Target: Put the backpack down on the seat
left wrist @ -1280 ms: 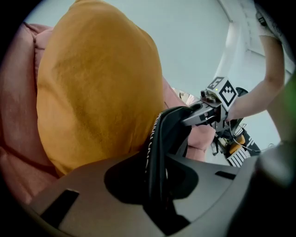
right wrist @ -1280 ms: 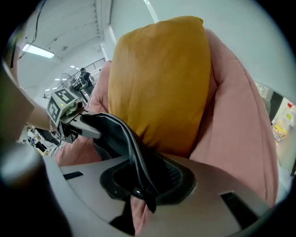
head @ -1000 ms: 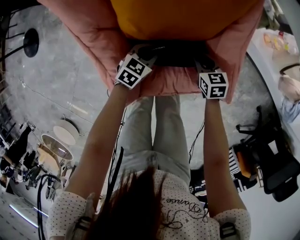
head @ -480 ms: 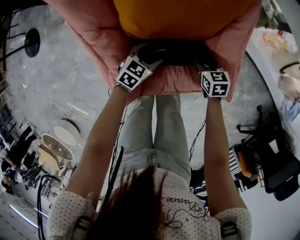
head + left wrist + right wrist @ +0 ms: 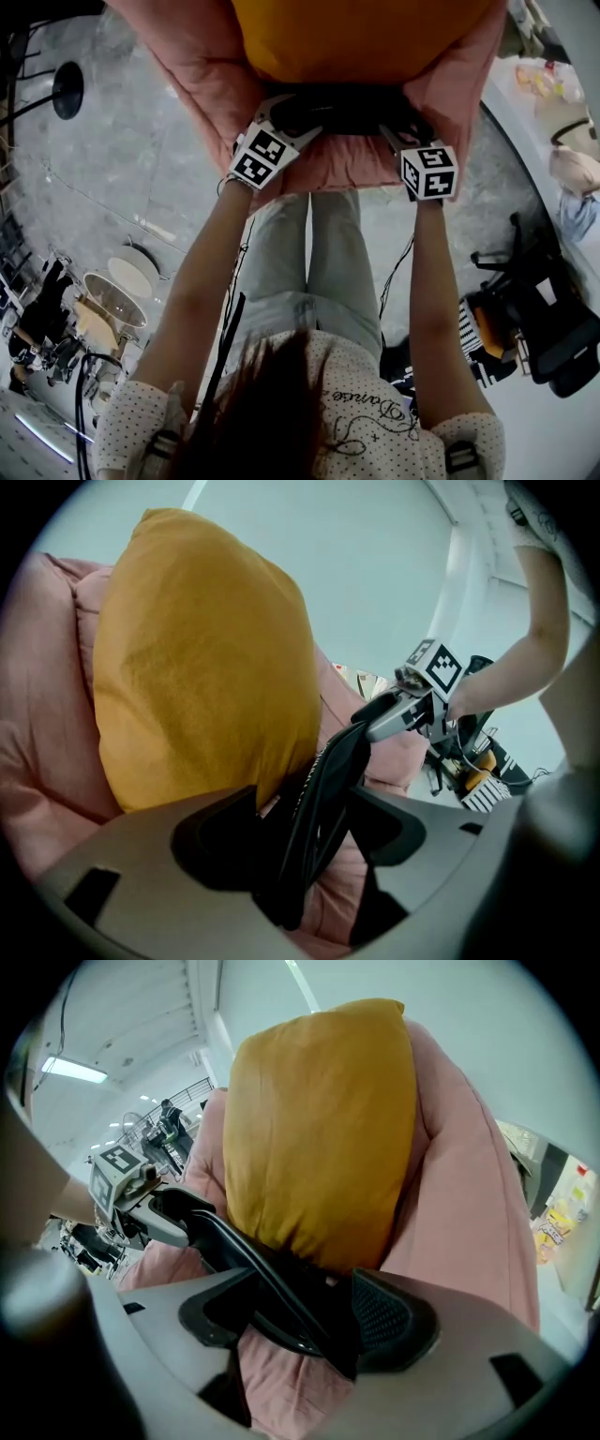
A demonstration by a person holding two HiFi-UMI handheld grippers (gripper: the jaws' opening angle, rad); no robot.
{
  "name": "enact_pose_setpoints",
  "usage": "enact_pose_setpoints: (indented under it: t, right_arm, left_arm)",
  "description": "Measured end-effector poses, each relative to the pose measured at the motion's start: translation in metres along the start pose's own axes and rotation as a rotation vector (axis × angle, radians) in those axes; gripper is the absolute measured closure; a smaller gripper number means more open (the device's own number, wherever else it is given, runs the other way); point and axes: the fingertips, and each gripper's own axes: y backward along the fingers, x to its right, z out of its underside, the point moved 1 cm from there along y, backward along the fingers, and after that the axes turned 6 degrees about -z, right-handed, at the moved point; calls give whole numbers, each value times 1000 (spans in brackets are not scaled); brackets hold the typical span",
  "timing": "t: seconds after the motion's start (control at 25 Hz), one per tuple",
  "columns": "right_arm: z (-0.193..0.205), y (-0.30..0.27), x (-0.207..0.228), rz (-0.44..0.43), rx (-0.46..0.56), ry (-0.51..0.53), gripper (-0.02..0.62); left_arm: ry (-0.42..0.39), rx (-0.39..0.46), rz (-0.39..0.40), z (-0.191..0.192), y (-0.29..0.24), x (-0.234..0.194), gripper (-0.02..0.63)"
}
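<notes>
- Backpack [image 5: 349,109]: black, down on pink seat [image 5: 192,80], tucked at the foot of orange cushion [image 5: 366,37].
- Left gripper [image 5: 289,114]: jaws have just been opening and stand wide. Black strap [image 5: 319,803] hangs loose in the gap, pads not clamping it.
- Right gripper [image 5: 403,136]: jaws have likewise just been opening, wide apart. Strap runs through the gap close to one pad, no squeeze visible.
- Strap spans from one gripper to the other along the seat front.
- Both grippers point down at the seat, one at each end of the backpack.
- Cushion upright against pink backrest.
- Person's legs [image 5: 319,253] right at the seat's front edge.
</notes>
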Motion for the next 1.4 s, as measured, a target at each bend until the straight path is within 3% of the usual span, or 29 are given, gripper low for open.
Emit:
enact_pose_setpoints:
  t: [0.12, 0.6, 0.88, 1.08, 1.2, 1.4]
  right_arm:
    - [-9, 8, -6, -16, 37, -25, 259]
    - [-55, 47, -16, 28, 136, 6, 261]
    - [-82, 71, -29, 54, 211, 15, 273]
    - [-103, 97, -46, 66, 278, 20, 325]
    - [-117, 110, -55, 53, 314, 12, 384]
    - [-139, 138, -70, 70, 371, 40, 480]
  left_arm:
    - [-11, 11, -9, -7, 4, 0, 318]
    - [-33, 50, -26, -38, 34, 5, 318]
    - [-2, 111, -57, -60, 55, 1, 318]
    - [30, 169, -103, -80, 81, -3, 321]
    - [40, 210, -134, -94, 95, -9, 358]
    - [93, 297, -167, -121, 123, -14, 503]
